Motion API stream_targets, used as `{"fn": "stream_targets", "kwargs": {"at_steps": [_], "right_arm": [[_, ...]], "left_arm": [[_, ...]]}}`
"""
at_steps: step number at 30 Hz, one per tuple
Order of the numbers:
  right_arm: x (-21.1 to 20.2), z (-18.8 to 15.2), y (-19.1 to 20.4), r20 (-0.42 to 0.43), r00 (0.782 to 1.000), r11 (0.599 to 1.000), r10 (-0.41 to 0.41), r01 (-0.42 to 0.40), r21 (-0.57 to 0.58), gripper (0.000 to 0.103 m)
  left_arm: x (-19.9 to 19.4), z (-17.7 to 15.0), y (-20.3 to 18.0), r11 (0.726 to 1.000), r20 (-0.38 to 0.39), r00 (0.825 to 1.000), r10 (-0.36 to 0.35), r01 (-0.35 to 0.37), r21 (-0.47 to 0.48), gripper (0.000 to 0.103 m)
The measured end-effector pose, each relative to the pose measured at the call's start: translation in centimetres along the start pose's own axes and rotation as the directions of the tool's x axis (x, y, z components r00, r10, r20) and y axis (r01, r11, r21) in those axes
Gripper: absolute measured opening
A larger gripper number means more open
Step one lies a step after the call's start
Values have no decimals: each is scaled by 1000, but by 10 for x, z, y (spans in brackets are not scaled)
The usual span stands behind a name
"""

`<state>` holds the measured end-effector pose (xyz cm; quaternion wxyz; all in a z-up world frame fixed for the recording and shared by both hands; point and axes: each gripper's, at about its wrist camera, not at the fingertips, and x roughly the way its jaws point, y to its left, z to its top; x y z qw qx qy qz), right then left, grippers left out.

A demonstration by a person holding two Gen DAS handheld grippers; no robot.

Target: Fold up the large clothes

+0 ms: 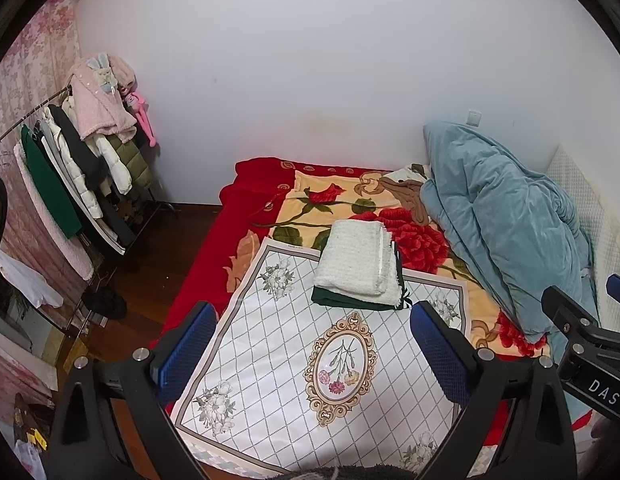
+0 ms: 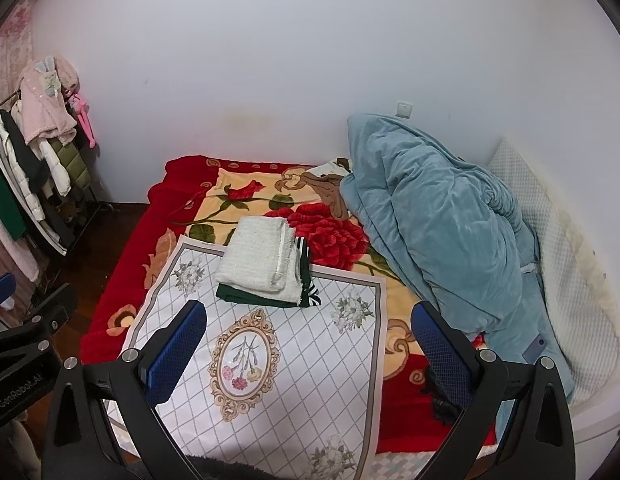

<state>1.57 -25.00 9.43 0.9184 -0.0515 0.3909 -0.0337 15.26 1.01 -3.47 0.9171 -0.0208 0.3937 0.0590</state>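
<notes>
Bed [image 1: 197,248], folded clothes [image 1: 360,264], both jaws wide.

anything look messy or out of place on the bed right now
The folded stack looks tidy: a white knit garment on a dark green garment, at the far edge of the patterned mat. The teal quilt is heaped unfolded along the right side, and a brown garment lies crumpled beside it.

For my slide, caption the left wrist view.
Open left gripper above patterned mat; folded white garment stacked on dark green one.
</notes>
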Motion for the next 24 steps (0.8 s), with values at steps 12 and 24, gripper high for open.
{"fn": "stream_targets", "kwargs": {"at_steps": [12, 24], "right_arm": [[-3, -2, 2, 1, 1000, 1000, -1, 1, 4, 103], [-4, 2, 7, 5, 1000, 1000, -1, 1, 0, 103]], "left_arm": [[-1, 0, 0, 1000, 1, 1000, -1, 1, 4, 99], [-3, 2, 3, 1000, 10, 1000, 0, 0, -3, 99]]}}
